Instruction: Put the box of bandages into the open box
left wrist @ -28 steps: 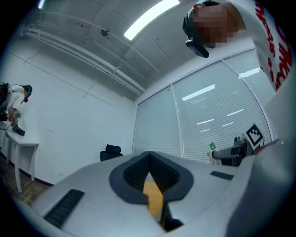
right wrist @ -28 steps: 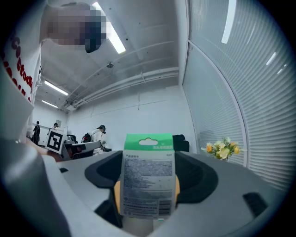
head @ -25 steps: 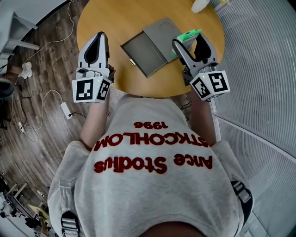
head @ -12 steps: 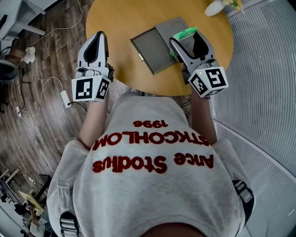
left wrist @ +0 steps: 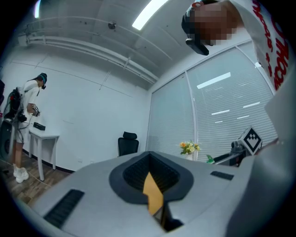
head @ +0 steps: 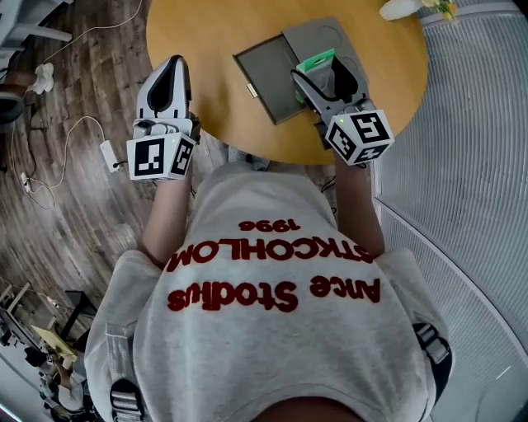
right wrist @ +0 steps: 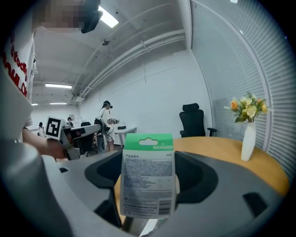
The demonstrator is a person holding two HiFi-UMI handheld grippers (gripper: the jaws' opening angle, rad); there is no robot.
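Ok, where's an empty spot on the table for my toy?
Bare wood of the table sits between the left gripper and the open box, and right of its lid near the vase. Crowded by the right gripper holding the box of bandages.

My head camera sits above me and looks steeply down past my shirt (head: 272, 313). The worktop (head: 214, 49) fills 12 o'clock, with my left gripper (head: 175, 66) at 10 and my right gripper (head: 318, 76) at 1, both near.

The left gripper camera rides low, just behind its jaws. It faces slightly upward across the room, with the flowers (left wrist: 187, 147) at 4 o'clock and the right gripper at 3.

The right gripper camera sits the same way, so close that the box (right wrist: 149, 175) blocks its centre. Here the flowers stand at 3 o'clock and the left gripper at 9.

All three views share the flowers and the worktop. Both gripper views share the chair (left wrist: 128, 143).
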